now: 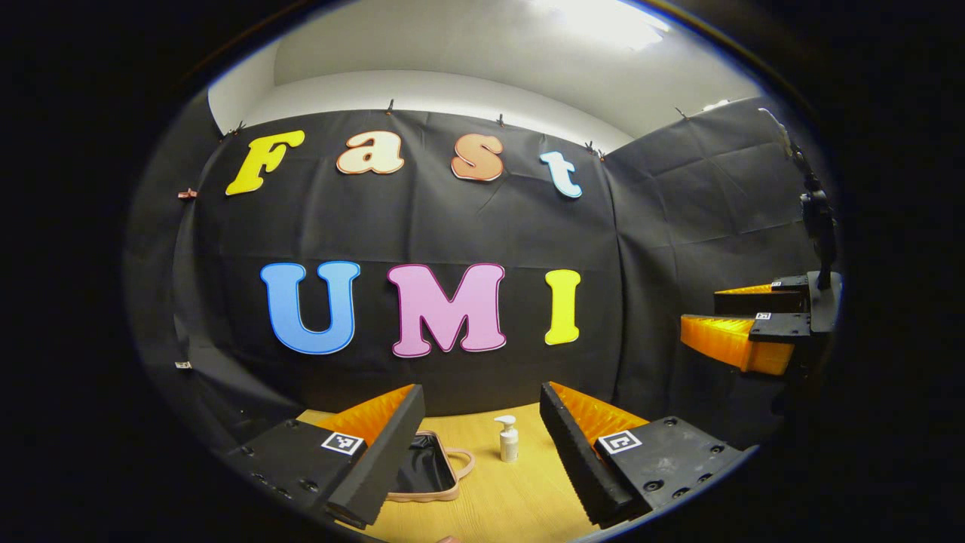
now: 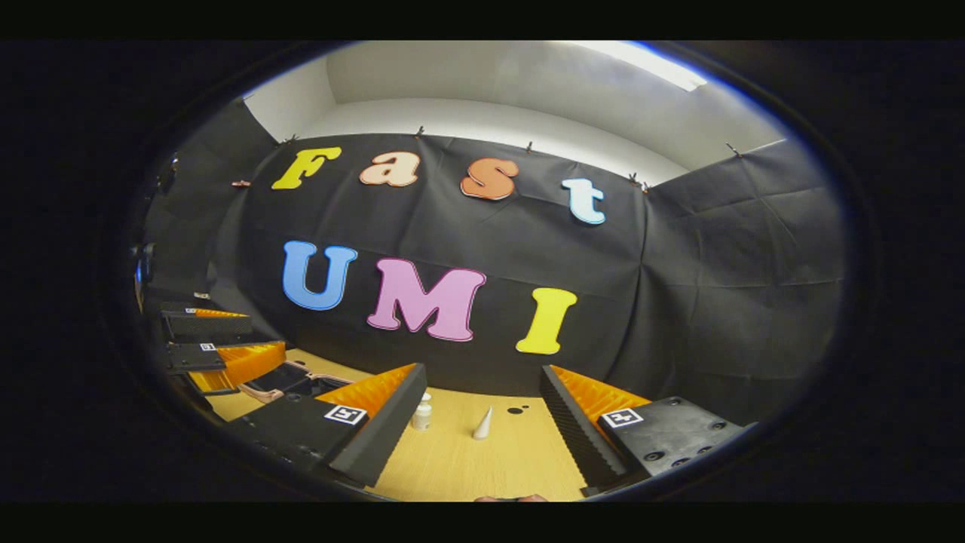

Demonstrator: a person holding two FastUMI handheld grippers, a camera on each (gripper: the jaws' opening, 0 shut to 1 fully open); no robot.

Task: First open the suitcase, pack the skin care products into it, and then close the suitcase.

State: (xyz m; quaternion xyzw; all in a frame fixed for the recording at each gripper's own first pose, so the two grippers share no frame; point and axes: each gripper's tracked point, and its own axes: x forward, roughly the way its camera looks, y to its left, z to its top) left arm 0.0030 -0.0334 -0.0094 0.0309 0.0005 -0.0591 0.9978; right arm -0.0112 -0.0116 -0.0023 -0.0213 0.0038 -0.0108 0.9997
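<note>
A small suitcase [image 1: 426,471] with a pink rim, a pink handle and a glossy black face lies flat on the wooden table [image 1: 513,498]; the left finger hides part of it. A white pump bottle [image 1: 509,439] stands upright to its right. My left gripper [image 1: 479,400] hangs open above the table, holding nothing. In the right gripper view the bottle [image 2: 422,412] stands beside a small white cone-shaped tube [image 2: 482,424]. My right gripper [image 2: 482,377] is open and holds nothing. The suitcase [image 2: 283,381] lies at the left, under the left gripper [image 2: 249,335].
Black cloth walls close the booth behind and to the right of the table. Two dark spots [image 2: 516,410] mark the tabletop near the back wall. The right gripper [image 1: 716,317] hovers open at the far right of the left gripper view.
</note>
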